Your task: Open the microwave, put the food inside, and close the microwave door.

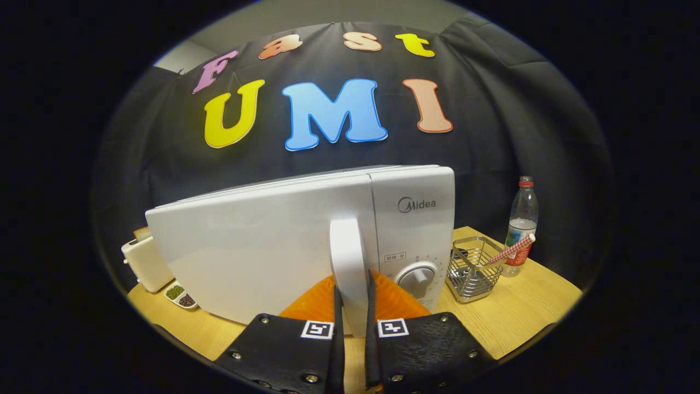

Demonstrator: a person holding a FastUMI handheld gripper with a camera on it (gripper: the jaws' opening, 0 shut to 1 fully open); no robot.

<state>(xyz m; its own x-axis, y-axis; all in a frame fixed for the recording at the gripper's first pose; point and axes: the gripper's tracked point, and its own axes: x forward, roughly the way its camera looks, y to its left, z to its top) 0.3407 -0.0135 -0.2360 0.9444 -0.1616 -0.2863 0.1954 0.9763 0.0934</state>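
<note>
From left I see a toaster (143, 262) beside the white microwave (284, 246) on the table (508, 312), my gripper (353, 298) clamped on its door handle (348, 262), then a wire basket (471, 268) and bottle (522, 224).

A toaster (143, 262) and a two-part seed dish (181, 296) sit left of the wire basket (471, 269); a water bottle (520, 224) stands just right of it.

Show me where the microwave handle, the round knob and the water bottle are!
Handle (345, 257): gripper view, middle of the upright bar, squeezed between the gripper (353, 306) fingers.
Knob (416, 278): gripper view, centre of the dial.
Water bottle (522, 219): gripper view, clear body above the label.
</note>
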